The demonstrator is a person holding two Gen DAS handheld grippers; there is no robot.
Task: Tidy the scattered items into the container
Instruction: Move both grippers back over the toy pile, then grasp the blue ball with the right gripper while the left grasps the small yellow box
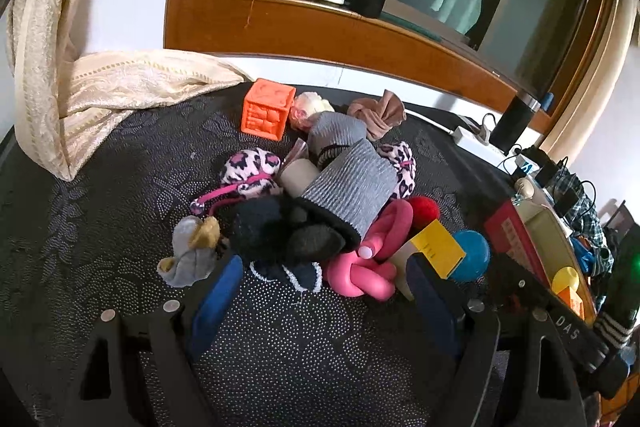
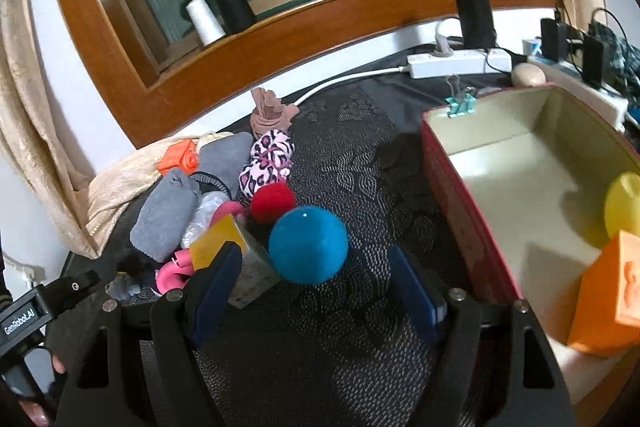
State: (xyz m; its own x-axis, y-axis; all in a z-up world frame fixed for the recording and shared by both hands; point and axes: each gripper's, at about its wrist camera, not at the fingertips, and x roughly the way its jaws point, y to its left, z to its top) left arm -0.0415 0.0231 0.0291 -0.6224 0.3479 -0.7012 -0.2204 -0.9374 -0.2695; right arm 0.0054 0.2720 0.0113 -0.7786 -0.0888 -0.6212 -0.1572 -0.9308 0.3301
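Our right gripper (image 2: 316, 291) is spread wide and holds nothing; the blue ball (image 2: 308, 245) sits just ahead of its blue fingers (image 2: 216, 287), roughly centred between them, resting on the dark patterned cloth (image 2: 352, 155). Our left gripper (image 1: 320, 291) is also spread wide and empty, aimed at the near edge of the pile, where a dark sock (image 1: 280, 231) and a knotted pink toy (image 1: 368, 267) lie just beyond its fingertips.

Further out, the pile holds a grey ribbed sock (image 1: 352, 187), leopard-print socks (image 1: 252, 171), a red ball (image 2: 274, 201), a small carton with a yellow flap (image 2: 240, 259) and an orange block (image 1: 266, 115). The container, a red box (image 2: 460, 195) with a pale inside, stands just to the right of our right gripper; a yellow ball (image 2: 624, 207) and another orange block (image 2: 612, 291) already lie in it, so most of the work is left.

We judge the ball the next pick. The risks: a ball can squirt out if the fingers close off-centre, and roll off across the cloth. The left finger is close to the carton and may catch it. On the left side, the tangled socks could drag neighbours along when lifted.
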